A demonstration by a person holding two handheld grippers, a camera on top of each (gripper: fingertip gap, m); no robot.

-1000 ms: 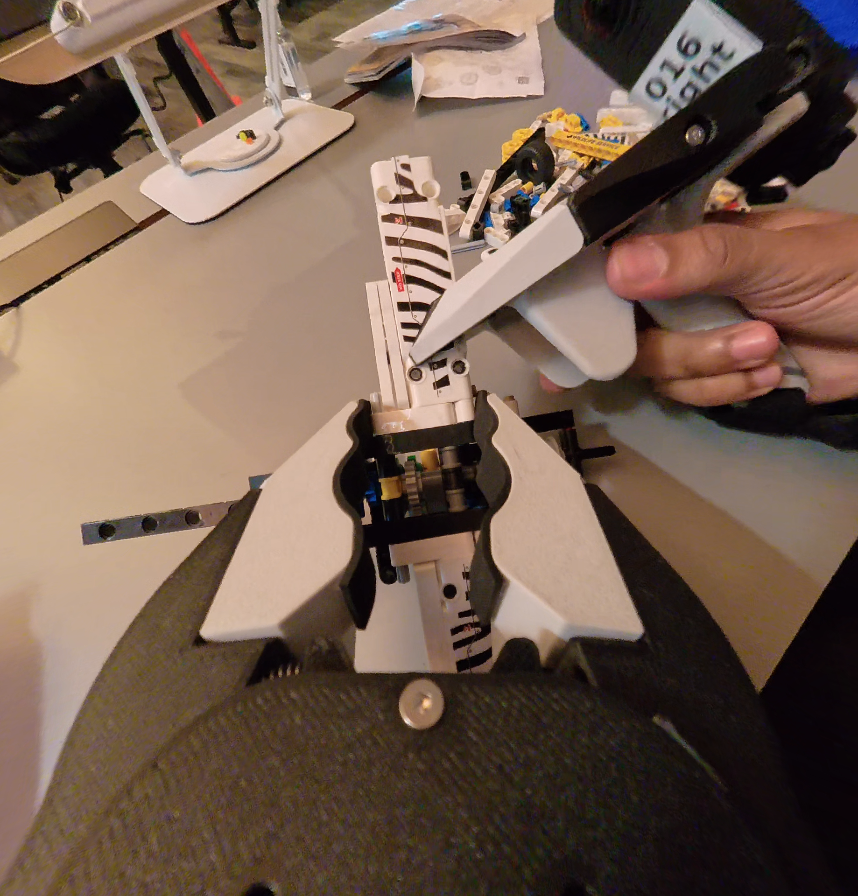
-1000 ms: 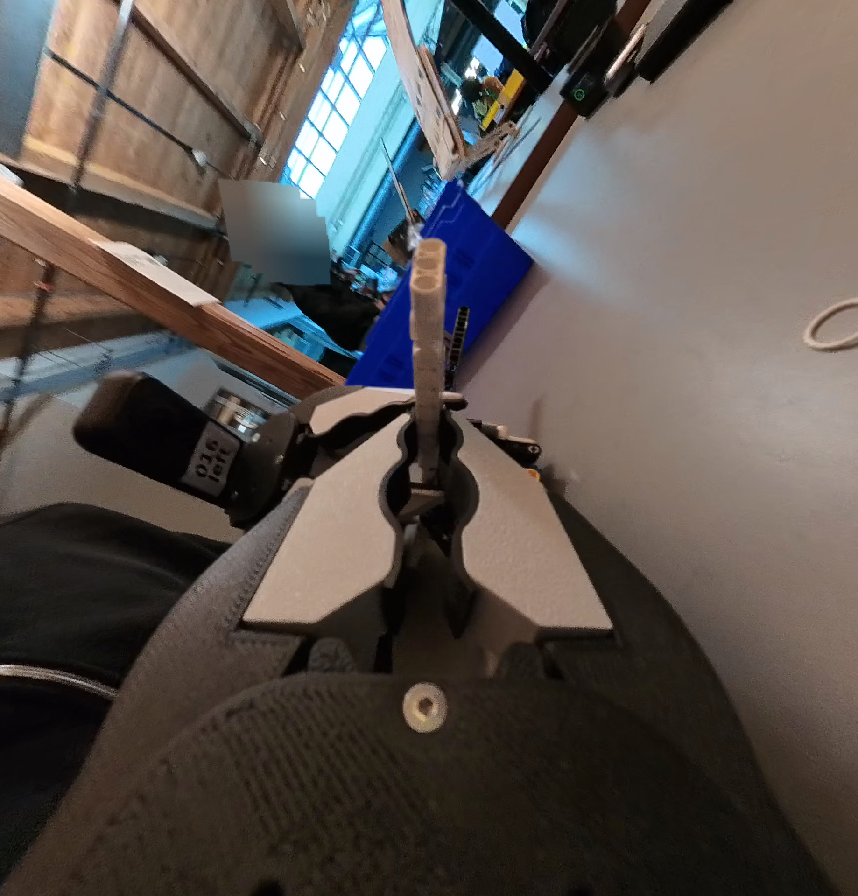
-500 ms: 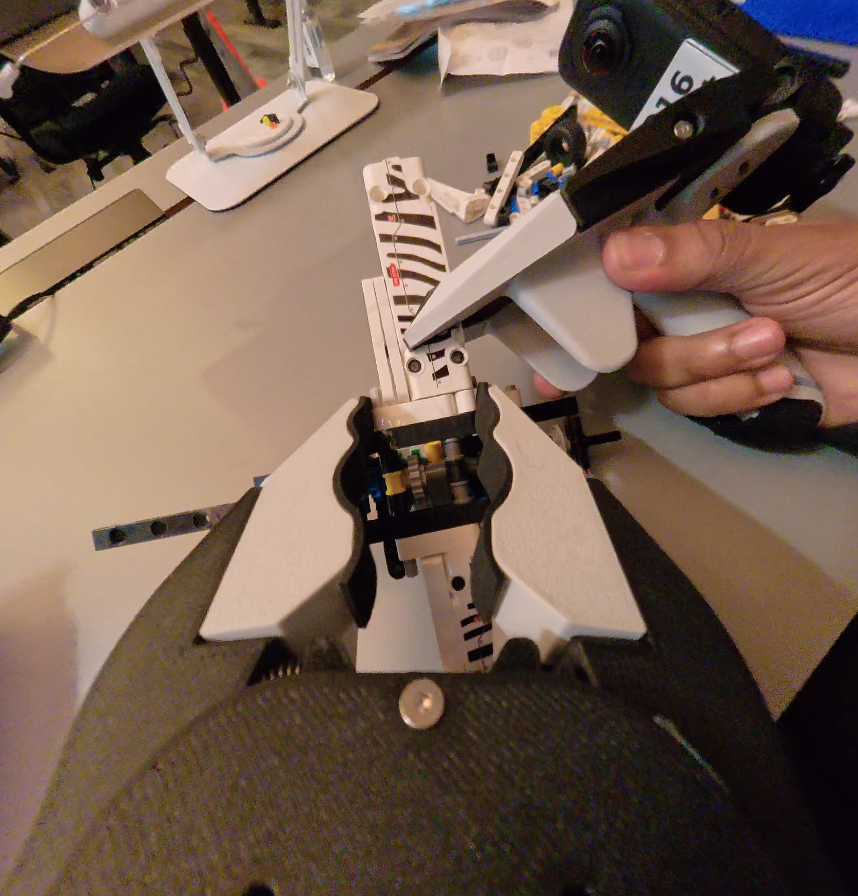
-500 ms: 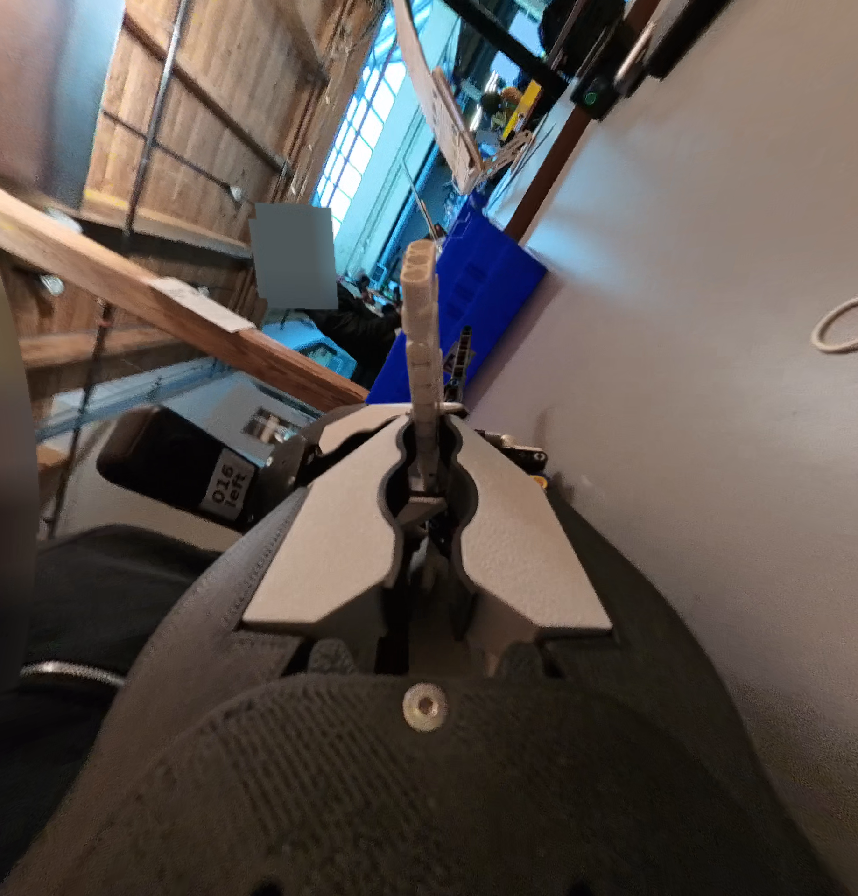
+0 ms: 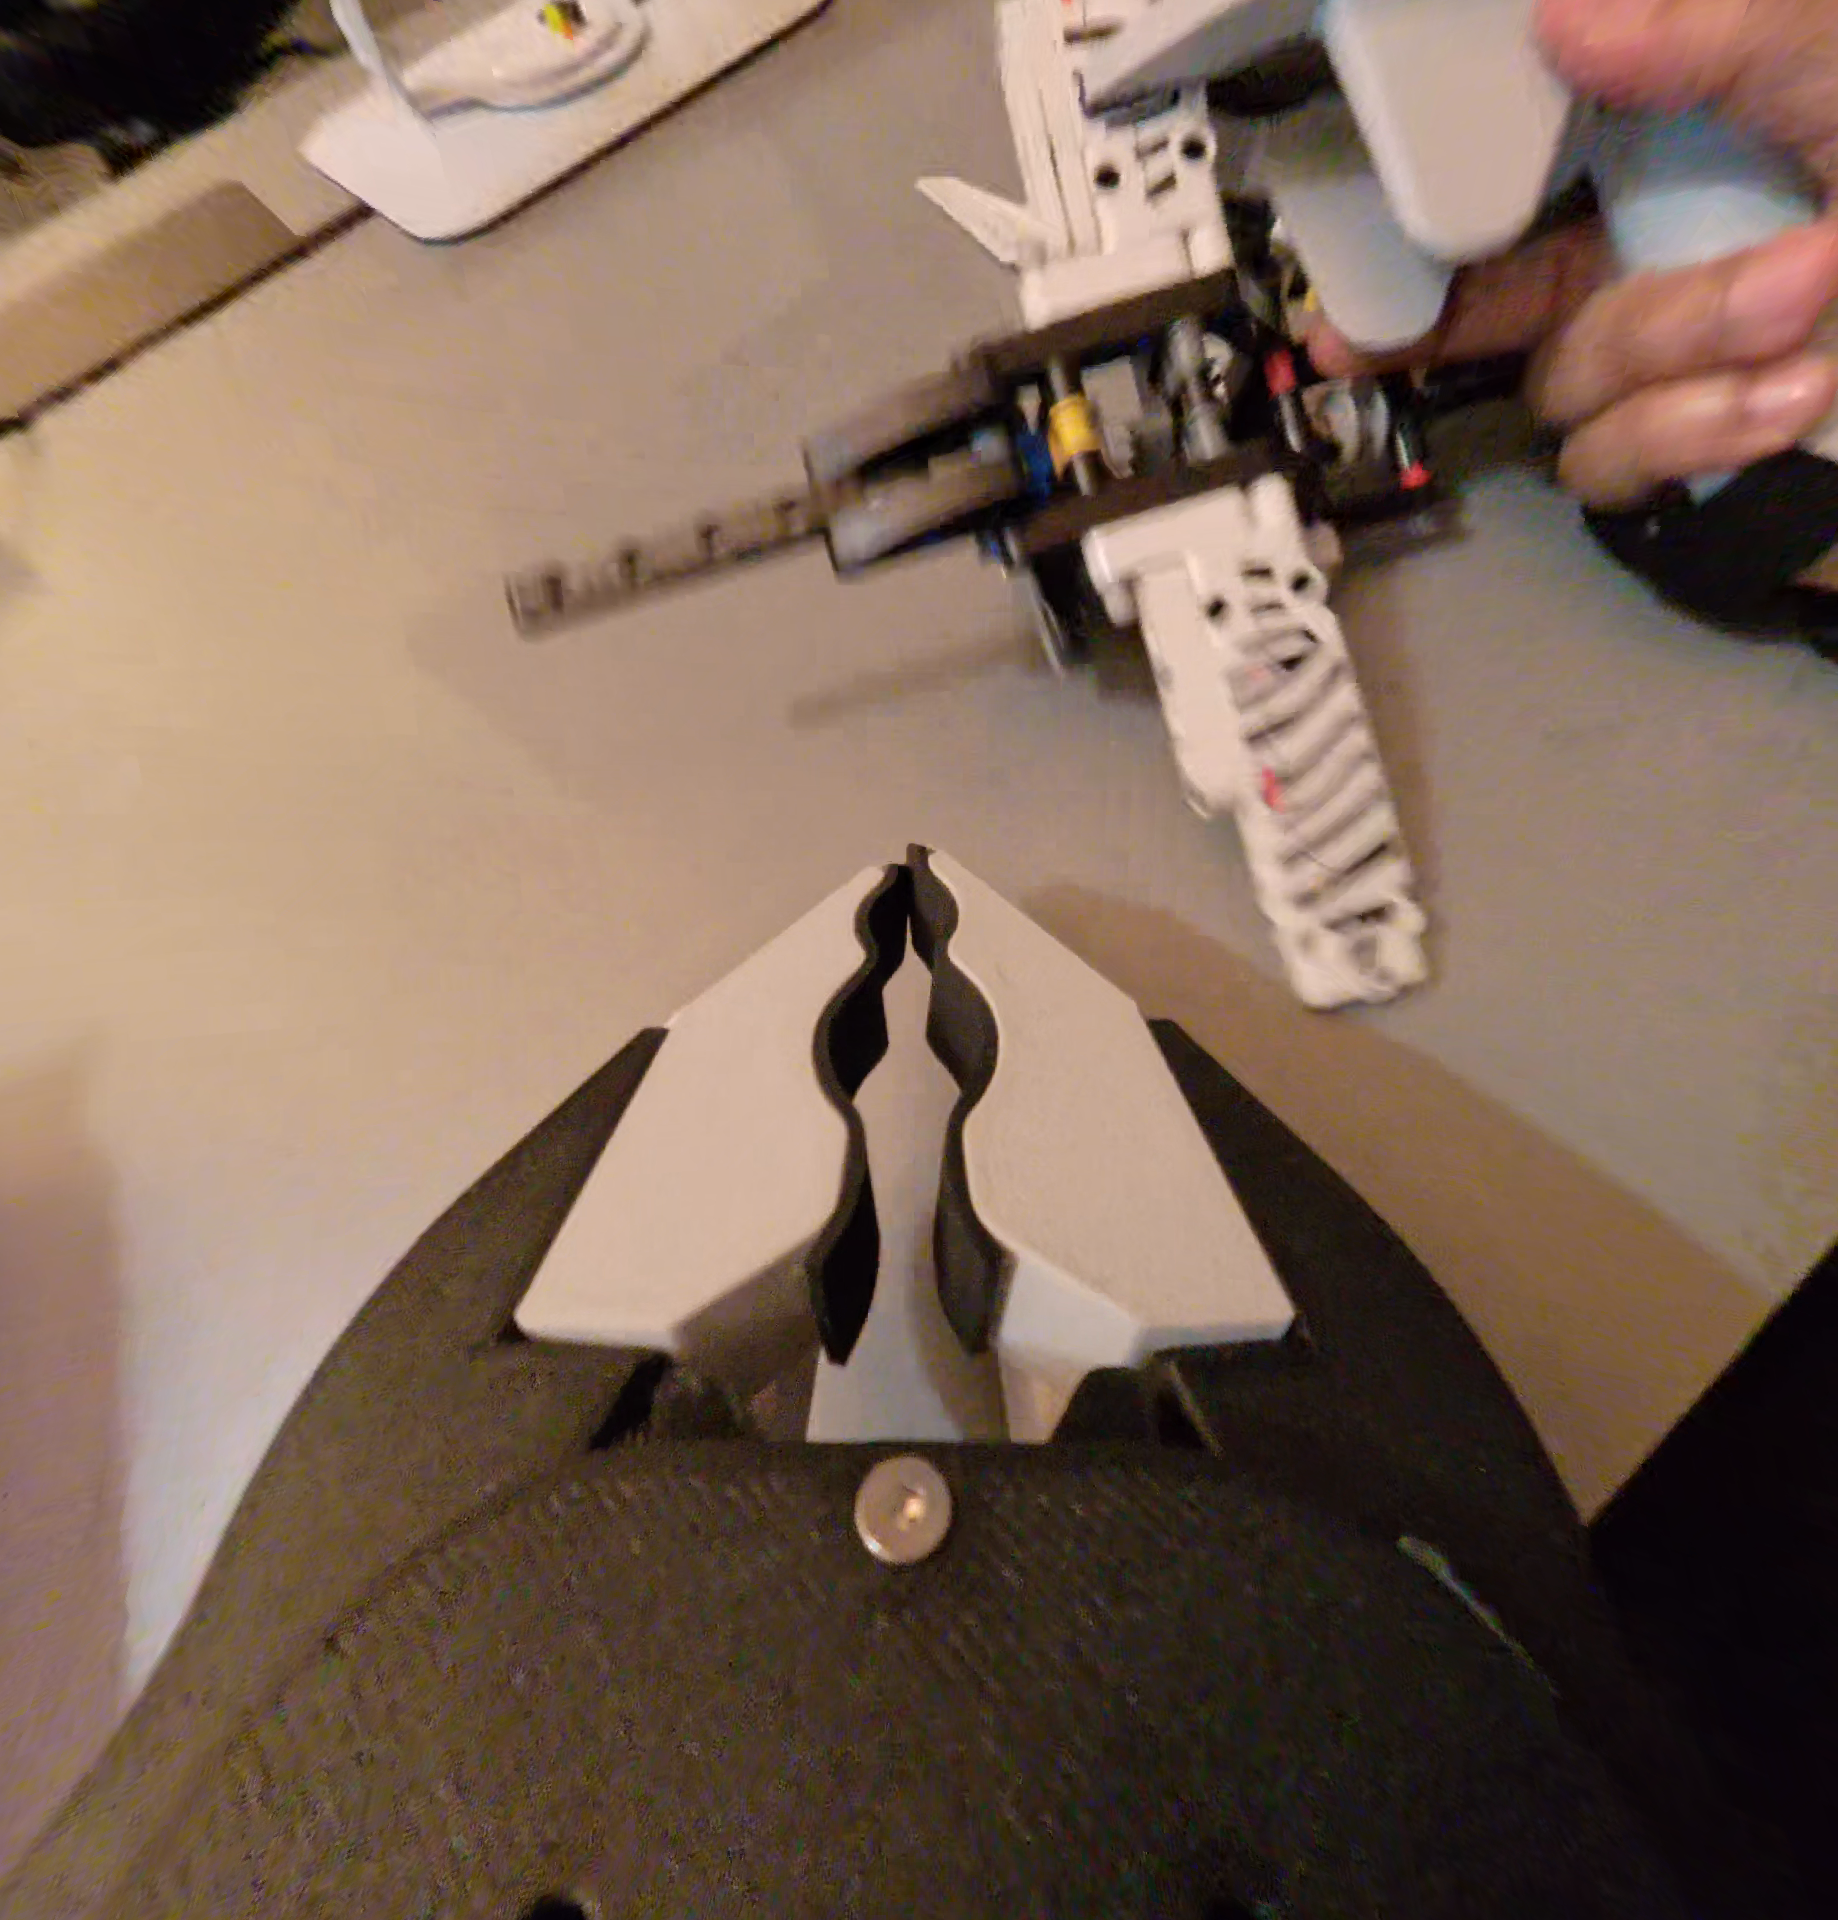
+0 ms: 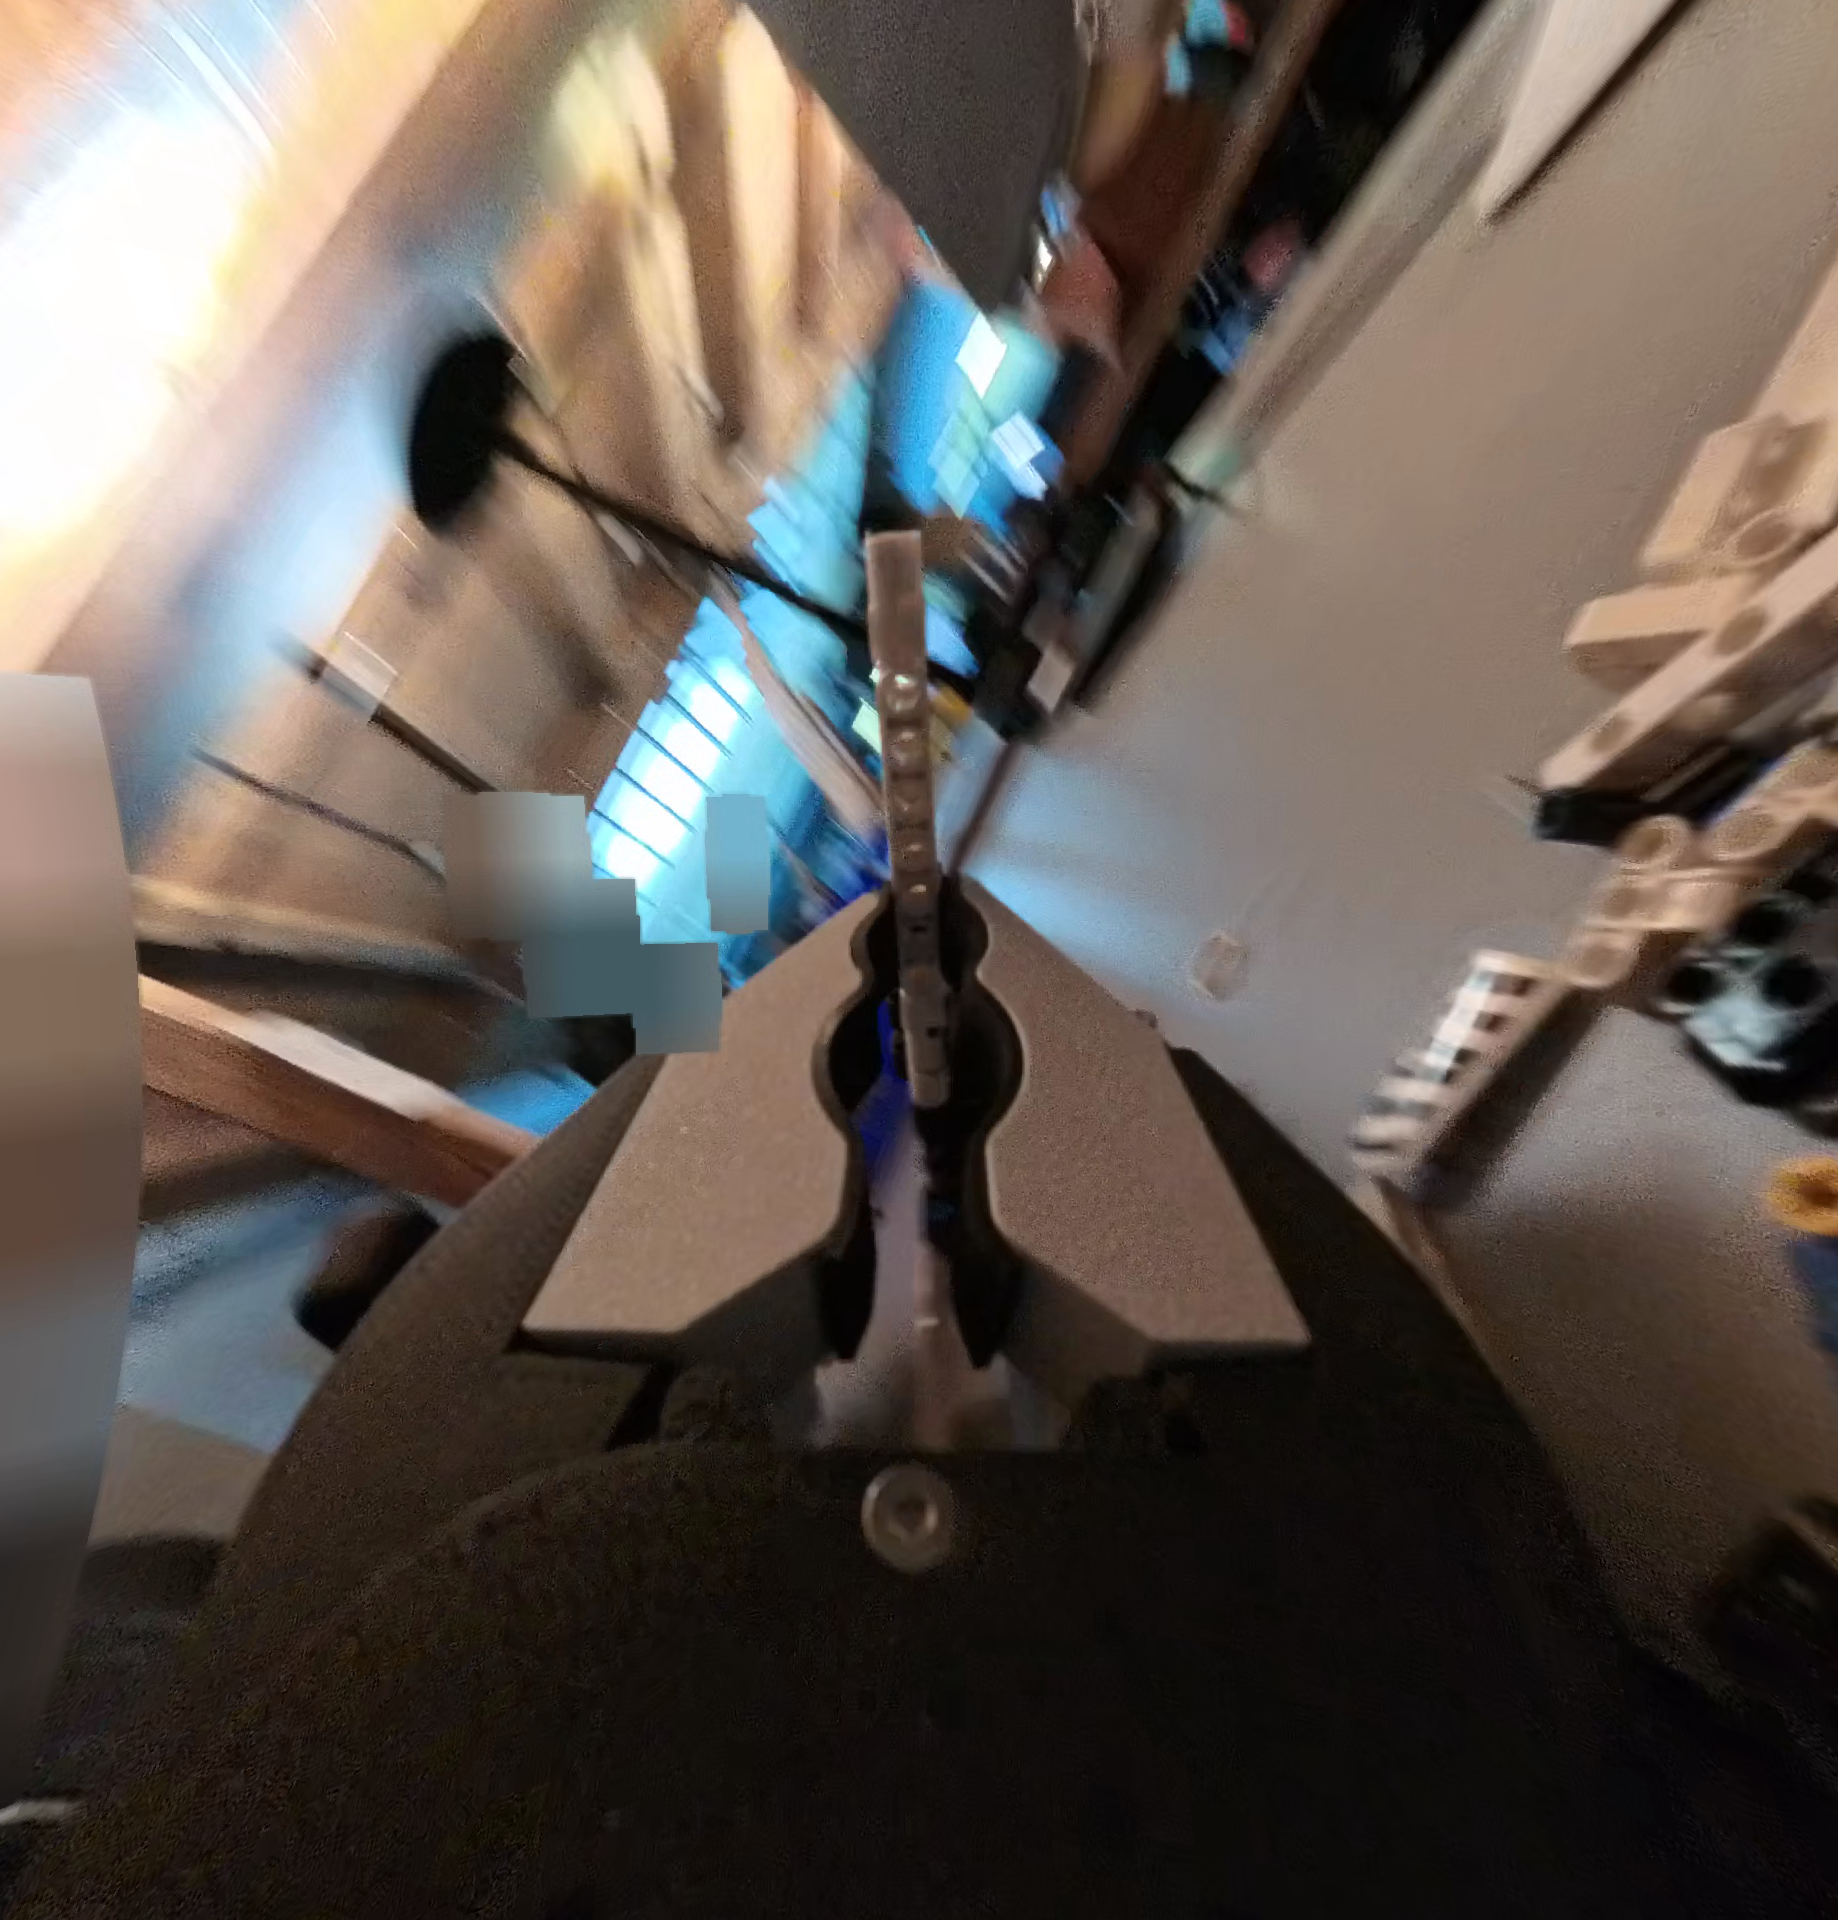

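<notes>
Grey tabletop fills the left wrist view, where the left gripper is clenched on nothing, its dark pads meeting at the tips over bare surface, well apart from the brick-built model lying toward the far right part of the table. That model, a black geared frame with white striped arms, is partly under the right gripper and the hand that holds it; with nothing from the left steadying it, a push there could, I judge, slide or tip the model, or pop a loosely seated piece. In the right wrist view, heavily blurred, the right gripper pinches a thin grey holed beam that stands out past the fingertips. Such an edge-on hold looks liable to let the beam twist. The model sits at the right edge of this view.
</notes>
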